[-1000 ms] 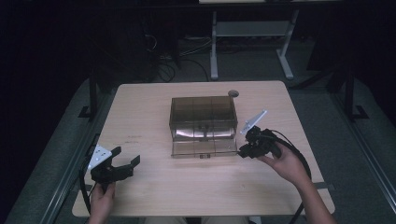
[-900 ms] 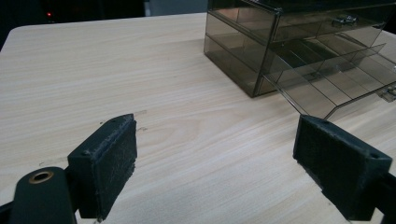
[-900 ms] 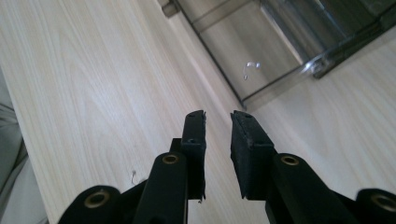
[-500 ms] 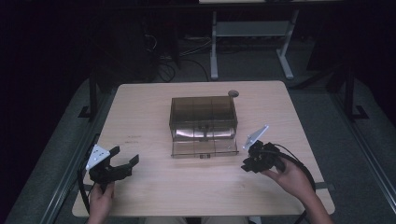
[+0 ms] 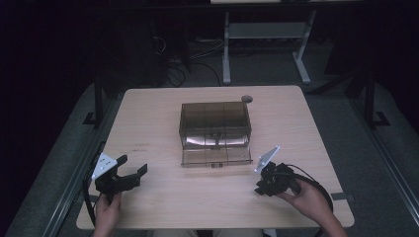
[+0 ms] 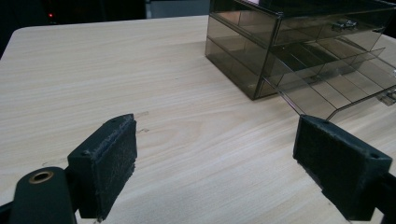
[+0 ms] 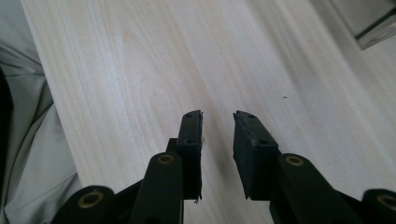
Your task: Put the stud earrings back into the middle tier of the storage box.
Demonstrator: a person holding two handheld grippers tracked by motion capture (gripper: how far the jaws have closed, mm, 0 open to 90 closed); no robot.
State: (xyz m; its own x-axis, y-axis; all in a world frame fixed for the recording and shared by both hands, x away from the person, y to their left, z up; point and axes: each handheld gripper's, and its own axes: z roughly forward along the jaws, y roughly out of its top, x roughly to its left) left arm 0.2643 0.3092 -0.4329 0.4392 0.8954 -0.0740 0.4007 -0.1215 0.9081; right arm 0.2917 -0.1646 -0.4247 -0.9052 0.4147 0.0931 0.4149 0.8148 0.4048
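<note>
While I hold both tools over pale grained wood:
Left gripper [image 5: 132, 177]: felt-faced jaws wide apart, nothing between.
Right gripper [image 7: 218, 122]: narrow gap, nothing between, lately widening.
Drawer box [image 5: 215, 129]: smoky clear plastic, rectangular, ahead of me, bottom drawer pulled out.

A pale wooden worktop [image 5: 148, 123] with rounded corners fills the middle of the frame. At its centre stands a smoky clear drawer box [image 5: 215, 118], its lowest drawer [image 5: 216, 157] pulled out. A small round disc [image 5: 246, 99] lies just above the box's upper right corner.

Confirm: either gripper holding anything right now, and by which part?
Nothing is held. The left gripper stands wide open over bare table; the right gripper has a narrow empty gap. The drawer box sits apart from both.
</note>
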